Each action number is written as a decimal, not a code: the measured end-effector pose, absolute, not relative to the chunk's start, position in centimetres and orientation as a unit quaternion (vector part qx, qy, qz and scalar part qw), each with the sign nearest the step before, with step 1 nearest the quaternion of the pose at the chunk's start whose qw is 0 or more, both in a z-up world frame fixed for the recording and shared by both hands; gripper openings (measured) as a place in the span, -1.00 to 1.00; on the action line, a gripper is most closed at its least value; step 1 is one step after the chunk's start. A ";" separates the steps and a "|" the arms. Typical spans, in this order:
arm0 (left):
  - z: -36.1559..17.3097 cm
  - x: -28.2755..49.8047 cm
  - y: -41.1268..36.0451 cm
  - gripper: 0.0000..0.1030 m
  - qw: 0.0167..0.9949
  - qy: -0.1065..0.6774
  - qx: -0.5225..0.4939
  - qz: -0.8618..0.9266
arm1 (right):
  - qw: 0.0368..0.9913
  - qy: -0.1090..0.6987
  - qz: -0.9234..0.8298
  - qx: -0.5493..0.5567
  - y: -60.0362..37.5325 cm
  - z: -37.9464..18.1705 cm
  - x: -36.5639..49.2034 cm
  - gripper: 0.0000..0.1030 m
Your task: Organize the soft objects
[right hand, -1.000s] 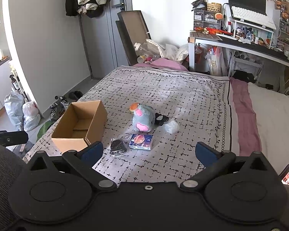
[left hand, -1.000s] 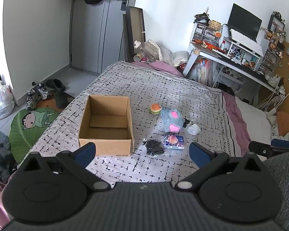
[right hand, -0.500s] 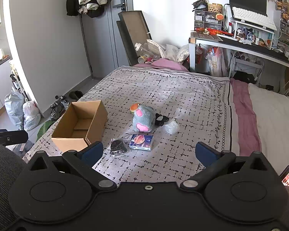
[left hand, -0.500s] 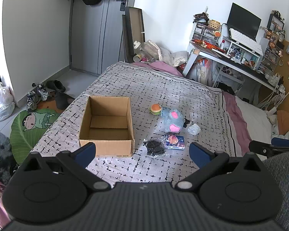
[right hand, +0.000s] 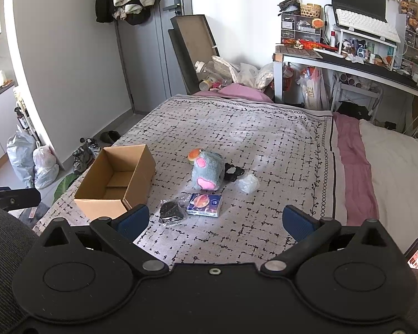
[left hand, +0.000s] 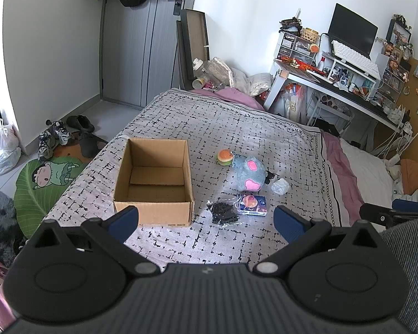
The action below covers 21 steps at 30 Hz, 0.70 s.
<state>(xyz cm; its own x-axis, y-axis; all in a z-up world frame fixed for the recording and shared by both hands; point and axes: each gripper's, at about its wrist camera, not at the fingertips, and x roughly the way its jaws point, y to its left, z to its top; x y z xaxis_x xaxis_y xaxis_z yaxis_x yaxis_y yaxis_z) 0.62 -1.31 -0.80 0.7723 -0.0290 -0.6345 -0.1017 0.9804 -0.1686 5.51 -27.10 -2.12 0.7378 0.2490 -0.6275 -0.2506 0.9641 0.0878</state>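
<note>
Both tools are being held back from the bed, above its near edge, and nothing is being gripped. The left gripper (left hand: 206, 220) is being kept wide open, its blue pads standing far apart at the lower part of the left wrist frame, and the right gripper (right hand: 216, 220) is being held equally wide and empty in the right wrist frame.

The soft things are lying in a loose cluster on the patterned bedspread (left hand: 237, 128), just right of centre in the left wrist frame. A grey plush toy (left hand: 248, 174) is lying at the middle of the group, with a small burger toy (left hand: 224, 157) touching its upper-left side. A clear crumpled bag (left hand: 280, 186) is sitting just to its right, and a dark packet (left hand: 223, 213) and a tissue pack (left hand: 253, 205) are lying side by side below it, nearest the tools. An open cardboard box (left hand: 153, 211), seemingly empty, is standing to the left of the cluster, its long axis running away from the cameras.

The coming move is judged to turn on this: in the right wrist frame the cluster is sitting almost straight ahead between the pads, while the box is lying off to the left. The right gripper is therefore being favoured for a first pick, with the dark packet and tissue pack reached soonest, and the left gripper is being left nearer the box.
</note>
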 end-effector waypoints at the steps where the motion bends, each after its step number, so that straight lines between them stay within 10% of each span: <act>1: -0.8 0.6 -1.3 0.99 0.936 0.337 -0.097 0.019 | 0.932 0.337 0.134 -0.001 -27.1 -2.1 5.5 1.00; 21: -0.6 1.4 -0.9 0.99 0.940 0.334 -0.064 0.001 | 0.924 0.347 0.162 0.008 -27.0 -2.5 6.3 1.00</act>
<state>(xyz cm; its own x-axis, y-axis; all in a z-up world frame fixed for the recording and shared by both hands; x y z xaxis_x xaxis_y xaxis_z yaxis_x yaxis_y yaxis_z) 1.37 -0.85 -0.55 0.7766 -0.0404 -0.6287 -0.0454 0.9918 -0.1198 6.32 -26.98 -2.46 0.7066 0.3047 -0.6387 -0.2931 0.9475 0.1277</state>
